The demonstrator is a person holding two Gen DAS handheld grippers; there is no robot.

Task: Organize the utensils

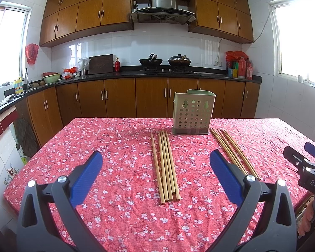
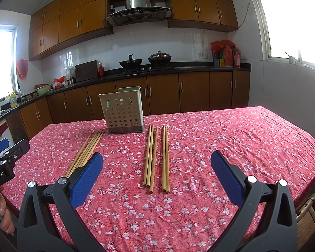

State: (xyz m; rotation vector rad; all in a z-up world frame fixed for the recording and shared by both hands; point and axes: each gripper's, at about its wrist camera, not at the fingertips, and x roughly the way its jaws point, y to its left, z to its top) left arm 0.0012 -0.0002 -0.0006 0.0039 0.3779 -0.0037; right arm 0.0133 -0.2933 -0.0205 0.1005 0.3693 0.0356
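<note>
Two chopstick bundles lie lengthwise, pointing toward the holder (image 1: 193,113). The left bundle (image 1: 166,166) lies ahead of the open left hand-held gripper (image 1: 155,174); the right bundle (image 2: 156,157) ahead of the open right hand-held gripper (image 2: 156,174).

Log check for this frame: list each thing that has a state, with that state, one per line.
Left tool: open, holding nothing, above the table.
Right tool: open, holding nothing, above the table.
Utensil holder: upright on the tablecloth; no chopsticks stick out of it.
Left chopstick bundle: lying flat, loose, in front of the holder.
Right chopstick bundle: lying flat, loose, untouched.
Tablecloth: spread over the table, wrinkled.
</note>
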